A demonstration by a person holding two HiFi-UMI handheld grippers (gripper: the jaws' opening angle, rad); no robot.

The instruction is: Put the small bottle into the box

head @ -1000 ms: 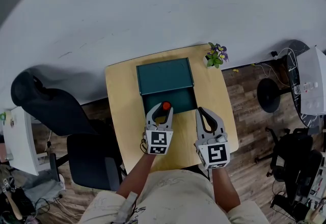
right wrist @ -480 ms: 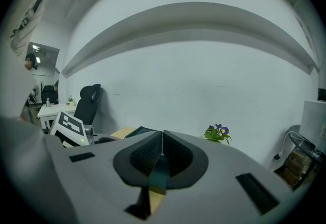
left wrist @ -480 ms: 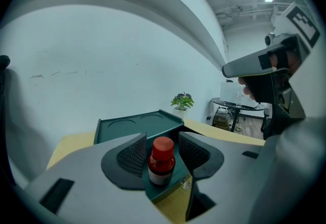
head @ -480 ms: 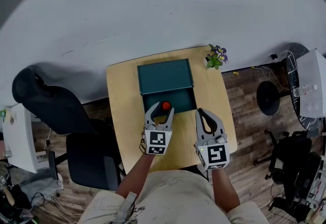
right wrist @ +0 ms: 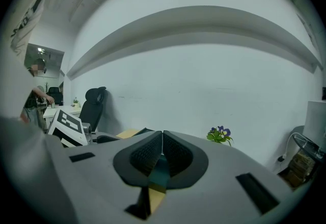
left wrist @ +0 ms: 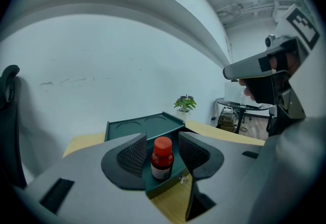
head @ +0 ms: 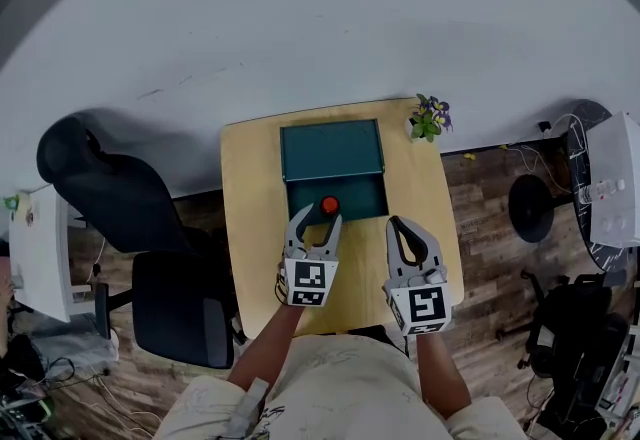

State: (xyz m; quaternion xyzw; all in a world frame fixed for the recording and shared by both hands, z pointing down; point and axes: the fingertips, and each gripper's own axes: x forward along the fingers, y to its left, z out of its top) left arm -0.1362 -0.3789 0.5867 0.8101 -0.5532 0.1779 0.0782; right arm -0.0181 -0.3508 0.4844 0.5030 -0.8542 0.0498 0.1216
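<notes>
1. Floor, left of the counter (head: pixel 250 228): a black chair (head: pixel 110 198) stands just beside that edge. It is clear of the work.

2. Left gripper (head: pixel 320 215): its fingers (left wrist: pixel 133 156) stand apart, one on each side of the small bottle (left wrist: pixel 162 159), and neither pad presses on it. The bottle stands upright on its own base inside the box (head: pixel 360 198), close behind the near wall.

3. Step in hand: we judge the placing as good as done, with the let-go complete. The next move calls for a straight pull back toward the person, keeping the fingers wide so neither brushes the red cap.

4. Edges: the near wall sits just under the fingers, so a slight lift first would be prudent. The open lid (head: pixel 332 150) blocks the far side.

5. Right gripper (right wrist: pixel 162 139): fingers together, nothing between them, over bare counter beside the box with open room around it.

6. Far right corner: a potted plant (head: pixel 430 116), well apart.
</notes>
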